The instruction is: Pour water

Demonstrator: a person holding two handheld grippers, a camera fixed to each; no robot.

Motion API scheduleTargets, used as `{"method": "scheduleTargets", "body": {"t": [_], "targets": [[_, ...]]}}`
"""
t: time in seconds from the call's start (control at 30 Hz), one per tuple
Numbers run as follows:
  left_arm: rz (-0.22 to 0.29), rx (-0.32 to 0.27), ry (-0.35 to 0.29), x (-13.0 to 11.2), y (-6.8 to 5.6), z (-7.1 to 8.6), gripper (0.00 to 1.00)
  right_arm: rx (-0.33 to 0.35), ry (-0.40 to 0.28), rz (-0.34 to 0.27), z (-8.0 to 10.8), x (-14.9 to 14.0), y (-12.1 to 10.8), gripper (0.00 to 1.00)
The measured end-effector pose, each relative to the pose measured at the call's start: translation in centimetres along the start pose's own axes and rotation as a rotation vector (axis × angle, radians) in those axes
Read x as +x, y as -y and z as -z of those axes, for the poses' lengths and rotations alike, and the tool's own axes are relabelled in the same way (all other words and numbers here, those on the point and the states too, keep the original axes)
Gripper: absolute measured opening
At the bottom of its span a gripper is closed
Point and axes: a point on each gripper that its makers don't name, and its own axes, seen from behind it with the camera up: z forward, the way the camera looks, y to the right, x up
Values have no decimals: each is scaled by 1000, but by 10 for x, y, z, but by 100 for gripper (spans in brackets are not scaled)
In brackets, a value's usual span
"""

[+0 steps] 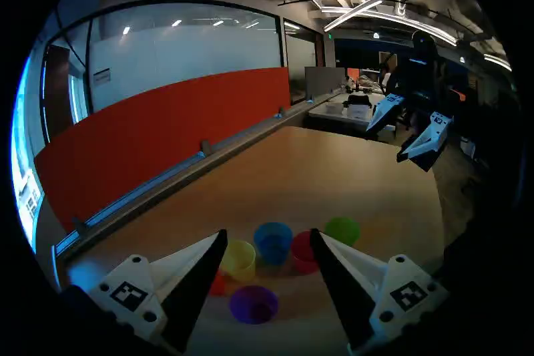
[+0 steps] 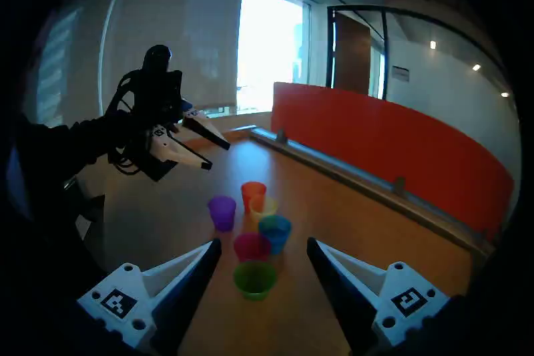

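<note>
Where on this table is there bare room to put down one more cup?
Free: the table strip between the cup cluster and the orange divider, and the wide wood beyond the green cup in the left gripper view. Crowded: that cluster, where blue cup and pink cup stand close together.

A wide wooden desk (image 1: 320, 175) runs along a red partition (image 1: 167, 129), with a grey metal rail (image 1: 175, 172) between the two. Above the partition stands a frosted glass wall (image 1: 187, 49). Long light strips (image 1: 354, 12) hang from the ceiling. Farther back, a second desk (image 1: 337, 115) carries white boxes (image 1: 358, 111). The right gripper view shows a bright window (image 2: 267, 49) beside a brown door (image 2: 352, 52)
</note>
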Motion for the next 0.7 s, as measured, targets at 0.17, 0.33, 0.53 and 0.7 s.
{"method": "scheduleTargets", "body": {"t": [0.17,0.33,0.53,0.7], "targets": [[-17,-30,30,-6,1,-13,92,2,29,9,-5,-12,1,99],[-30,-65,67,-15,1,-26,91,11,46,9,-12,-21,3,100],[-63,-94,123,-29,4,-39,92,24,74,8,-22,-32,3,100],[-88,-122,164,-37,4,-49,91,35,101,6,-29,-41,4,100]]}}
